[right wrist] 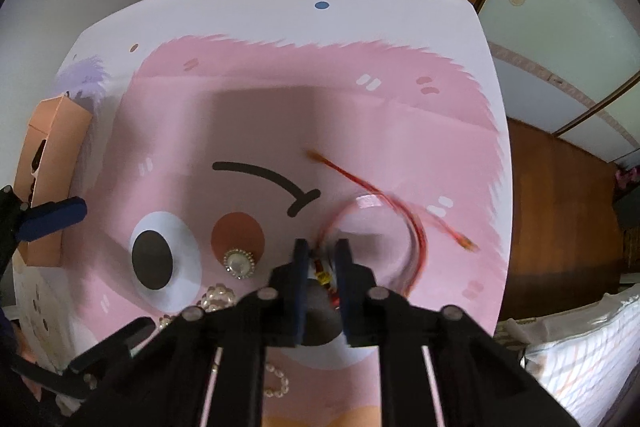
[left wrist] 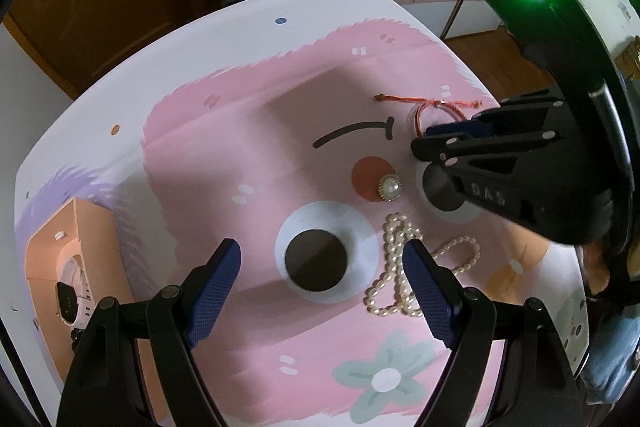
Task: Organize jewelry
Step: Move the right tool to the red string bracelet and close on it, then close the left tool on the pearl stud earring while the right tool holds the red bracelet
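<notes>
Item 1: red cord bracelet [right wrist: 416, 231], on the pink mat [right wrist: 256, 115] right of the brooch [right wrist: 239, 262]. Light, limp, likely to slip; best taken at the beaded knot. My right claw [right wrist: 322, 259] pinches that cord. My left claw [left wrist: 322, 267] spread, empty, beside the pearl necklace [left wrist: 394, 259].

table [left wrist: 256, 3] under a pink cartoon-face mat [left wrist: 240, 131]. on the mat: red cord bracelet [left wrist: 430, 107] toward the right edge, pearl brooch [left wrist: 389, 187] mid-table, pearl necklace [left wrist: 400, 267] just nearer. peach cardboard box [left wrist: 72, 255] at the left edge.
</notes>
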`<state>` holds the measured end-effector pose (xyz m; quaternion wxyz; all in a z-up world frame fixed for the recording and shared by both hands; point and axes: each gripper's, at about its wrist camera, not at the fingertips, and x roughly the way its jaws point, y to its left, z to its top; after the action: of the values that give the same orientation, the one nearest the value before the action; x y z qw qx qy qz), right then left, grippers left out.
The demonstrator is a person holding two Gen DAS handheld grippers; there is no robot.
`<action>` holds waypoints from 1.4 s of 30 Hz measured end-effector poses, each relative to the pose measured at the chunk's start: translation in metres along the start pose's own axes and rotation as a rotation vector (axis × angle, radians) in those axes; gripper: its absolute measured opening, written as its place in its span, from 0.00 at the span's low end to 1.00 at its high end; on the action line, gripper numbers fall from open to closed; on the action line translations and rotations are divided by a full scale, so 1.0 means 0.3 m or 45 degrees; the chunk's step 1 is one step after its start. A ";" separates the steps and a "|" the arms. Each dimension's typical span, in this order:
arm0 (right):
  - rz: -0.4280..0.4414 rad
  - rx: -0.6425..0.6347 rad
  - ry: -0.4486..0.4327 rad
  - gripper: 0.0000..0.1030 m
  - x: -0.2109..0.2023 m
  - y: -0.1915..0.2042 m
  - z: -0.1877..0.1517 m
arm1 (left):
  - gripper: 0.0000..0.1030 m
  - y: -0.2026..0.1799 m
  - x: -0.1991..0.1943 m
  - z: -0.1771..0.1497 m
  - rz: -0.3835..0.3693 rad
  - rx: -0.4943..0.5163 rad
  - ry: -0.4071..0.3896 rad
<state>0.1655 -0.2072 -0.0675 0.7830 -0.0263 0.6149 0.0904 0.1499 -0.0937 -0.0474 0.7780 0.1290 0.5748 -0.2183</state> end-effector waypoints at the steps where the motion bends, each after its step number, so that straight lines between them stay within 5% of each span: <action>1: 0.008 0.012 0.000 0.11 -0.001 -0.003 -0.005 | 0.79 -0.007 0.004 0.006 -0.007 -0.002 0.002; 11: 0.119 0.265 -0.042 0.11 -0.053 -0.130 -0.042 | 0.79 -0.083 0.082 0.074 -0.060 -0.002 0.047; 17: 0.163 0.409 -0.095 0.11 -0.087 -0.188 -0.061 | 0.70 -0.103 0.113 0.113 -0.069 -0.050 0.055; 19: 0.175 0.438 -0.103 0.11 -0.089 -0.197 -0.079 | 0.60 -0.102 0.129 0.120 -0.071 -0.070 0.071; 30: 0.209 0.481 -0.116 0.11 -0.103 -0.229 -0.078 | 0.31 -0.088 0.152 0.144 -0.025 -0.119 0.113; 42: 0.219 0.491 -0.137 0.11 -0.129 -0.228 -0.098 | 0.26 -0.162 0.180 0.163 0.065 -0.039 0.167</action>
<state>0.1404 -0.2831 -0.0420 0.7947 0.1816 0.5779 0.0389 0.1803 -0.1684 -0.0814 0.7460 0.1458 0.6242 -0.1806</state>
